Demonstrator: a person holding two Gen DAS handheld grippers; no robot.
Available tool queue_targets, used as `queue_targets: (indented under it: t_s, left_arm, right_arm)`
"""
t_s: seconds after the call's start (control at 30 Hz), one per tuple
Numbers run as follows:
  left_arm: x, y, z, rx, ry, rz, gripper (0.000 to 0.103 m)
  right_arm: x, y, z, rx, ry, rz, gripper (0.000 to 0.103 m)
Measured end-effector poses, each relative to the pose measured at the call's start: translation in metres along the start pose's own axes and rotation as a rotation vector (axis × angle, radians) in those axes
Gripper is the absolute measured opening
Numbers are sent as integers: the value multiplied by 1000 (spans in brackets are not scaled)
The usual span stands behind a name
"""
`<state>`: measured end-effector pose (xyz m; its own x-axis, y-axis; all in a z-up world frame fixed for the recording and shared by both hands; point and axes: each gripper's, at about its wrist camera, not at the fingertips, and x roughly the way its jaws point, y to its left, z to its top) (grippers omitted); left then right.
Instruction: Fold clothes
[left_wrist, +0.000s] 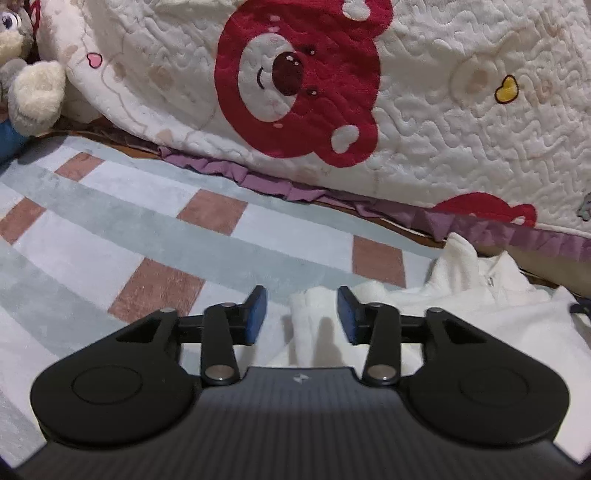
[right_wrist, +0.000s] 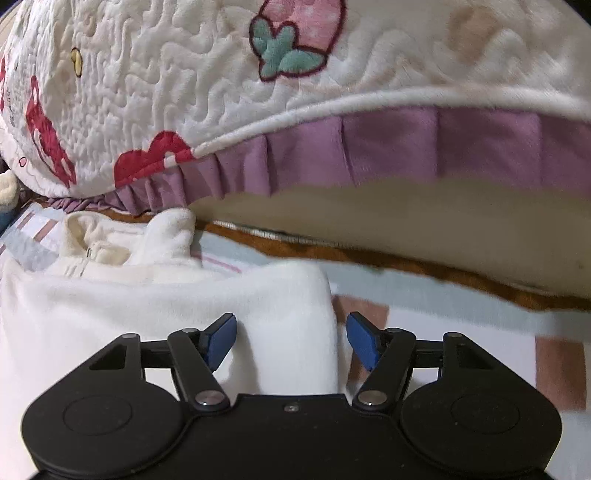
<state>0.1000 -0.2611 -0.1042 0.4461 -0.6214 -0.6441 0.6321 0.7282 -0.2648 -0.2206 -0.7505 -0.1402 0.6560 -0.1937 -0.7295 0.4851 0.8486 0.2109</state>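
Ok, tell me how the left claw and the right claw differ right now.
The left claw straddles a narrow sleeve end of the white jacket; the right claw straddles a broader folded edge. The right claw gapes slightly wider than the left. Both are open, blue-padded, and low over the checked rug.

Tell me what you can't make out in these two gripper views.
- Garment hem, left wrist view: hidden under the left gripper body.
- Garment's far side, right wrist view: cut off by the left edge.
- Plush toy, left wrist view: cropped at the frame edge.
- Bed base under the quilt, right wrist view: motion-blurred.
- Right gripper: whether its open fingers touch the fabric is unclear.
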Motion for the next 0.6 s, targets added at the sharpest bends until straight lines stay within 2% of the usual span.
queue_targets:
  t_s: [0.13, 0.17, 0.2, 0.23, 0.3, 0.33, 0.4, 0.43, 0.47, 0.6]
  left_arm:
    - [13, -5, -6, 14, 85, -92, 64]
    - [18, -10, -9, 34, 105, -96, 66]
    - [24, -15, -13, 55, 117, -84, 67]
    - [29, -19, -16, 77, 128, -72, 68]
    - [38, -25, -22, 116, 151, -45, 56]
    - [42, -27, -25, 135, 164, -31, 13]
    - [39, -32, -26, 172, 174, -21, 9]
    - [30, -33, -24, 175, 148, -20, 9]
    - [17, -33, -21, 169, 109, -21, 8]
    - [-48, -34, -14, 125, -128, -59, 8]
  right_arm:
    - [19, -9, 8, 92, 27, 44, 71]
    - [24, -9, 9, 108, 34, 58, 68]
    - [24, -8, 10, 104, 24, 65, 43]
    - [21, -4, 10, 86, 1, 67, 10]
    - [10, 1, 12, 61, -54, 71, 11]
    - [0, 1, 12, 62, -91, 73, 10]
    - [-20, 2, 12, 64, -166, 77, 10]
    - [-30, 2, 12, 65, -204, 79, 9]
    - [-41, 3, 12, 65, -241, 81, 9]
    - [-77, 5, 12, 63, -380, 83, 9]
